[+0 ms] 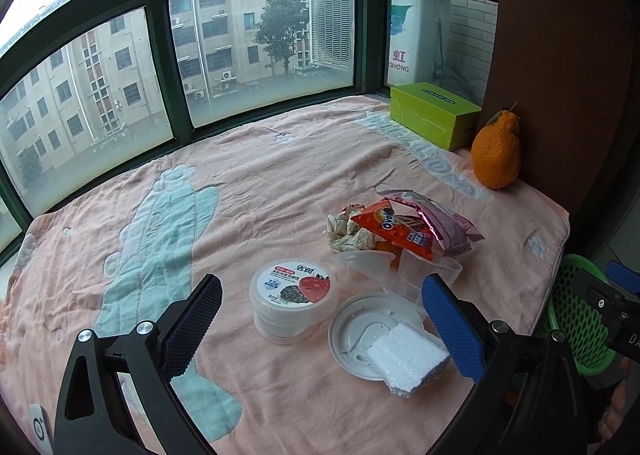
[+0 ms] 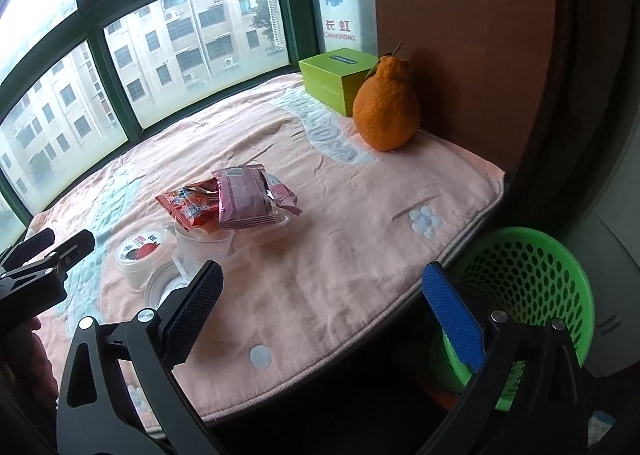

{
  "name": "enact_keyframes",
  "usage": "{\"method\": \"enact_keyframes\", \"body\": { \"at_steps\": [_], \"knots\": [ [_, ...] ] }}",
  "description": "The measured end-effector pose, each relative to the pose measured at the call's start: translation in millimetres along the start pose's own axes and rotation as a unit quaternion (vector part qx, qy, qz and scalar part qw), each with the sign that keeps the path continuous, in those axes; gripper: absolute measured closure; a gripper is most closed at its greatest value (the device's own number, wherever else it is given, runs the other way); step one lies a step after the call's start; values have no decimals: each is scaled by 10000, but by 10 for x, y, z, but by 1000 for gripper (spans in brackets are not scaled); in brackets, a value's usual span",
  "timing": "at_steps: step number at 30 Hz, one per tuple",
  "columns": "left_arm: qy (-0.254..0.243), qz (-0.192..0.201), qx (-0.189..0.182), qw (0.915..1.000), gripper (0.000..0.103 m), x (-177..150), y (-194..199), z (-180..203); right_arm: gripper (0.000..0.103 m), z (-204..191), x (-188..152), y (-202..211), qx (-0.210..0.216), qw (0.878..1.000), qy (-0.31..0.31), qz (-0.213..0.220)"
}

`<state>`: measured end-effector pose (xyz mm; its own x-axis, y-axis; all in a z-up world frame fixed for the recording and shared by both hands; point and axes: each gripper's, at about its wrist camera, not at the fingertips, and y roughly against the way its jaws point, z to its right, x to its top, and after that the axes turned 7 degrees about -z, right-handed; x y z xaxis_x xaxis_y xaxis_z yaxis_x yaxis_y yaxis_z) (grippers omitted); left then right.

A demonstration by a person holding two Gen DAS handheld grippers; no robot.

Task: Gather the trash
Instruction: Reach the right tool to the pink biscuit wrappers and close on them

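A white foam block (image 1: 406, 359) lies on a round plastic lid (image 1: 356, 331) between the spread jaws of the left gripper (image 1: 320, 331), which holds nothing. Beside it stands a yogurt tub (image 1: 294, 297). Behind, clear cups (image 1: 396, 267), an orange wrapper (image 1: 390, 229), a pink wrapper (image 1: 440, 223) and what may be crumpled tissue (image 1: 344, 233) crowd toward the pink towel's (image 1: 260, 175) right edge. The right gripper (image 2: 324, 309) gapes empty over the towel's near edge, beside a green basket (image 2: 532, 279) below.

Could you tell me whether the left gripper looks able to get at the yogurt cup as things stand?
Probably yes. The left gripper is open, and the yogurt cup stands upright between and just ahead of its fingers, with bare towel around its near side and nothing covering it.
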<state>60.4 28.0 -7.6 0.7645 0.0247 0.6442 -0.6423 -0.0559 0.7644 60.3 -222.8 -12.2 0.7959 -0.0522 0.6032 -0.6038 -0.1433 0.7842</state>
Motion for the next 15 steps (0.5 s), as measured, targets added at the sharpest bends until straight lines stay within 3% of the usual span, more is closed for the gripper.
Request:
{"method": "enact_keyframes", "body": {
  "at_steps": [15],
  "knots": [
    [312,-200,66,9993,6,120,-233,-325,5,-232,603,-690,1117,9908,515,-559]
  ]
}}
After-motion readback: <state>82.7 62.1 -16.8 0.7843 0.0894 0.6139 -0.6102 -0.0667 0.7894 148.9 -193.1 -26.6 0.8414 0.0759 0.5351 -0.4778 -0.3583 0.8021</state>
